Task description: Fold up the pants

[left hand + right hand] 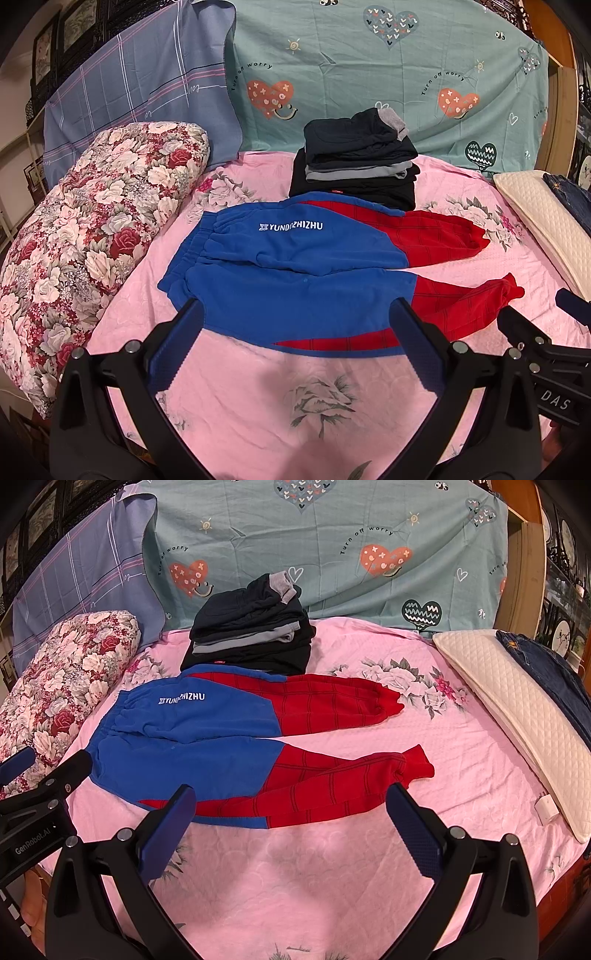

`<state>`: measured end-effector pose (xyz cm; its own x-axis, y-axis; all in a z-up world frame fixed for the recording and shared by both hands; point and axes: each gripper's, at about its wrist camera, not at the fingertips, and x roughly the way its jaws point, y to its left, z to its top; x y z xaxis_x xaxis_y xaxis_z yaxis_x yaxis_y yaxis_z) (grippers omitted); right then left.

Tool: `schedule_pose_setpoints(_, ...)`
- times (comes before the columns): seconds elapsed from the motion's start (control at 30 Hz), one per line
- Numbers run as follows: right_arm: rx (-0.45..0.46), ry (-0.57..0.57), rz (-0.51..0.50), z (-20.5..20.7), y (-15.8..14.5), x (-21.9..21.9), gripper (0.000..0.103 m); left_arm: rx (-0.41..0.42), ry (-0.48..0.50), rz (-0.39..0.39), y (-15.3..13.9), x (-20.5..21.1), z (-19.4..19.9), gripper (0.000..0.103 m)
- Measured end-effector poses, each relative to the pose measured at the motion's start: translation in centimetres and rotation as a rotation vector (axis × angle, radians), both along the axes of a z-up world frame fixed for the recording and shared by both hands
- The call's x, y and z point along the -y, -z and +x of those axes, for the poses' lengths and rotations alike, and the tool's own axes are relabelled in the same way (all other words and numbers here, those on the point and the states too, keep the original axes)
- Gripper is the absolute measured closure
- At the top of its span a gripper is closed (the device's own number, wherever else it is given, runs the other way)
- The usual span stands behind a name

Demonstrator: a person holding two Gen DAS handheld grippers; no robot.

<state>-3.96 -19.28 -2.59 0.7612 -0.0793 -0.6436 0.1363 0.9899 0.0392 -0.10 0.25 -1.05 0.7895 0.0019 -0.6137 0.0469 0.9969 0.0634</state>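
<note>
Blue and red pants [295, 280] lie spread flat on the pink floral bed sheet [295, 406], waistband to the left, both red legs pointing right; they also show in the right wrist view [221, 753]. My left gripper [295, 314] is open and empty, hovering over the near edge of the blue part. My right gripper [291, 801] is open and empty, over the near edge of the lower red leg. The right gripper also shows at the right edge of the left wrist view [546, 339], and the left gripper at the left edge of the right wrist view [44, 775].
A stack of folded dark clothes [354, 162] sits behind the pants. A floral bolster [92, 236] lies at the left, a cream quilted pillow [509, 709] with jeans [546, 672] at the right. A white charger [545, 806] lies by the pillow. Draped sheets [369, 74] hang behind.
</note>
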Motion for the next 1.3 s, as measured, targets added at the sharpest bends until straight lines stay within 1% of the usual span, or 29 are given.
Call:
schedule_pose_setpoints(0.53,-0.003,-0.001,0.000,0.1,0.0,-0.1,0.001,-0.002,-0.002,-0.001,-0.1,0.0,0.1,0.002)
schedule_pose_setpoints(0.6,-0.005,-0.002,0.000,0.0,0.4,-0.3,0.001,-0.002,-0.002,-0.001,-0.1,0.0,0.1,0.002)
schedule_pose_setpoints(1.1,-0.008,-0.003,-0.001,0.4,0.0,-0.2,0.001,-0.005,0.000,0.000,0.5,-0.2,-0.1,0.002)
schedule_pose_setpoints(1.13,-0.009,-0.003,-0.002,0.2,0.5,-0.2,0.001,-0.005,0.001,0.000,0.6,-0.3,-0.1,0.002)
schedule_pose_setpoints(1.27,-0.010,-0.004,-0.001,0.5,0.3,0.0,0.001,-0.011,-0.007,0.005,0.8,-0.3,-0.1,0.002)
schedule_pose_setpoints(1.3,-0.011,-0.005,-0.001,0.4,1.0,-0.4,0.001,-0.018,-0.014,0.008,0.8,-0.3,0.1,0.002)
